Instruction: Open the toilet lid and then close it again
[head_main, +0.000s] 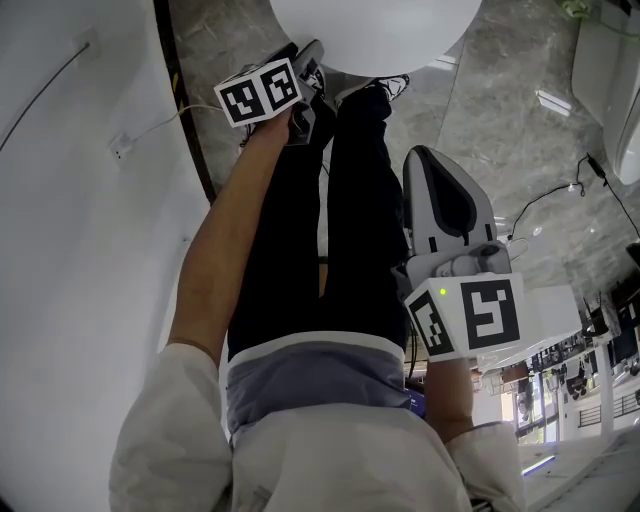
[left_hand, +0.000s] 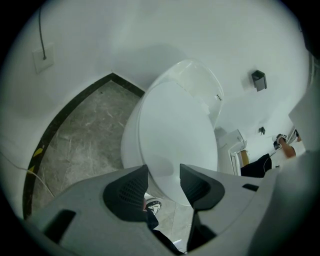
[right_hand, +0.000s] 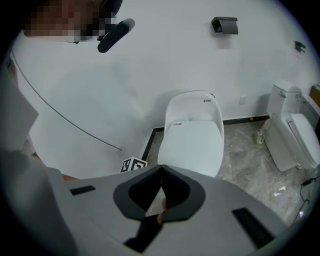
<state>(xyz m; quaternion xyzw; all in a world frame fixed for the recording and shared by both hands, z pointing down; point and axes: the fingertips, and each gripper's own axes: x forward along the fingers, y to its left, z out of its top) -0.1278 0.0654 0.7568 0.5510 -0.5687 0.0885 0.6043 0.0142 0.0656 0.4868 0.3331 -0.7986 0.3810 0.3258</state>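
- The lid (left_hand: 175, 140) lies flat on the toilet (right_hand: 195, 142); its front edge sits just ahead of the left gripper (left_hand: 164, 172).
- The left gripper's jaws stand wide apart with nothing pinched. The lid's rim shows in the gap, apparently untouched.
- The right gripper (right_hand: 161, 172) is clenched tip to tip on nothing, well back from the toilet.
- Risk: the lid is smooth and rounded, so a shallow bite on its edge would likely slide off as it lifts.
- Risk: if the grip is lost with the lid raised, the lid would drop and slam; pushed too far back, it would knock the tank.
- Risk: the shoe (left_hand: 152, 206) stands close under the bowl's front, so a step forward may bump it.
- Writing: a small dark print (right_hand: 205, 100) on the tank top and a red mark (right_hand: 176, 124) by the hinge are too small to read. The cube (head_main: 260, 92) bears only black square patterns.
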